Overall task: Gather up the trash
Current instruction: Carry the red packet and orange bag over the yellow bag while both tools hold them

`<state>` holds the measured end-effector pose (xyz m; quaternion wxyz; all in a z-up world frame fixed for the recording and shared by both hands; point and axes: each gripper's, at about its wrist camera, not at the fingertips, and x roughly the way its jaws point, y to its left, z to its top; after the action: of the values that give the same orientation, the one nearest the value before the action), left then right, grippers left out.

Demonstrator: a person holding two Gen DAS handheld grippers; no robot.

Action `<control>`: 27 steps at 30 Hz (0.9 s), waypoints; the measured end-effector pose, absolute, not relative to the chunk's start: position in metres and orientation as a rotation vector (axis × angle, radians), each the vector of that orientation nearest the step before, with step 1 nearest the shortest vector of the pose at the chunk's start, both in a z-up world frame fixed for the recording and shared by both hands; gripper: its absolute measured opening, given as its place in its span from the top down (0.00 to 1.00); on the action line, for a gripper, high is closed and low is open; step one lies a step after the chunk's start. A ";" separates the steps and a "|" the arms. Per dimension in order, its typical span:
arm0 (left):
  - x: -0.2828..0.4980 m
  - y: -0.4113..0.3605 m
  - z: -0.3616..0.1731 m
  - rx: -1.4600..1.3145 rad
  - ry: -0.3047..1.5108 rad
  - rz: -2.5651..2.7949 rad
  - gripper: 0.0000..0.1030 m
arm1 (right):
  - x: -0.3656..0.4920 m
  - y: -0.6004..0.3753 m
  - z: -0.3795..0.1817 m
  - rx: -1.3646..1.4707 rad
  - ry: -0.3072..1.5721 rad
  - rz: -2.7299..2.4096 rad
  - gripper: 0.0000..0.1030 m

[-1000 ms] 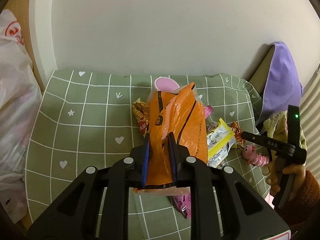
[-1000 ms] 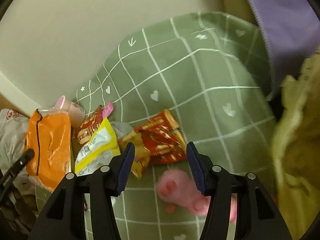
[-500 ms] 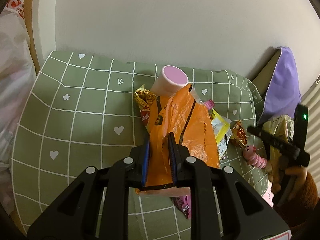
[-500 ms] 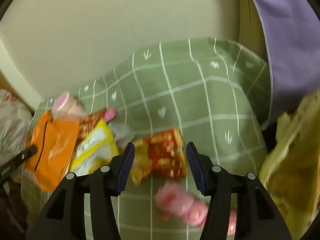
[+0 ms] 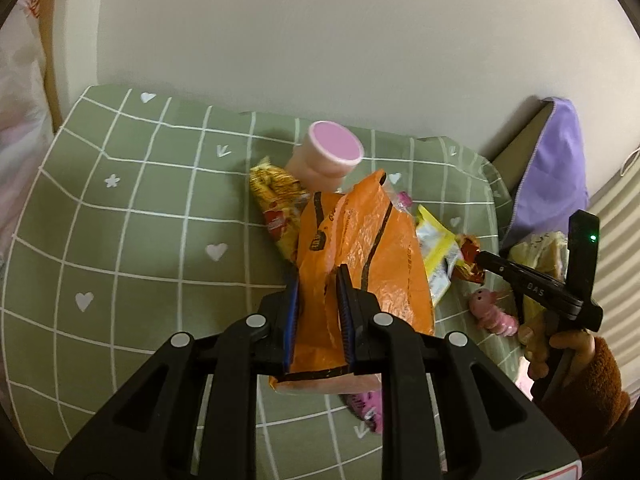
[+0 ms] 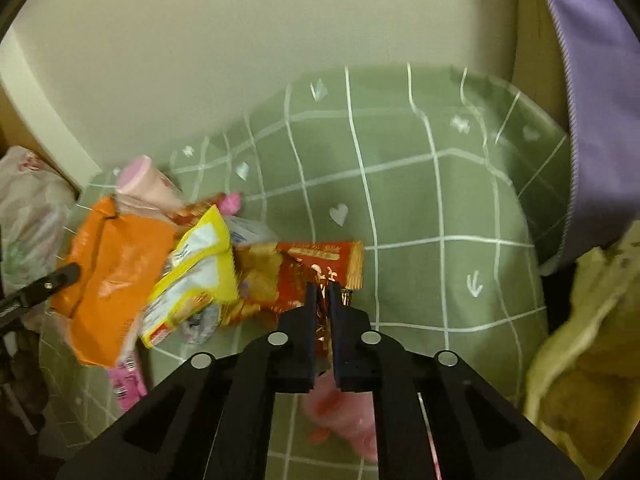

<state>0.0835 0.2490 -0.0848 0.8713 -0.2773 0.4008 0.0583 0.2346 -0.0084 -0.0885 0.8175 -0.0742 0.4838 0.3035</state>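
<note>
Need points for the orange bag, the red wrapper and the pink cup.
orange bag (image 5: 360, 248): left wrist view, middle of its crinkled front.
red wrapper (image 6: 316, 260): right wrist view, printed face above the fingers.
pink cup (image 5: 335, 146): left wrist view, on its flat pink top.

1. White letters "DAS" stand on the black arm of the right claw, seen from the left wrist view.
2. The crinkled orange plastic bag carries black printing, too creased to read.
3. The red and gold foil snack wrapper shows pale characters, blurred and unreadable.
4. The white plastic bag with red marks shows no legible word.
</note>
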 end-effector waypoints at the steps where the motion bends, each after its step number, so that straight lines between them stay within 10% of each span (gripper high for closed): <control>1: 0.085 0.248 -0.084 -0.581 0.836 0.115 0.84 | 0.230 -0.010 -0.082 -0.163 1.014 0.648 0.93; 27: 0.177 0.127 0.086 -0.308 0.543 -0.351 0.88 | 0.159 -0.159 0.081 -0.069 0.591 0.302 0.94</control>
<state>0.1769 0.1273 0.0862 0.9365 -0.1509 0.2659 -0.1720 0.1586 -0.1588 0.0810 0.9449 -0.0341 0.2899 0.1483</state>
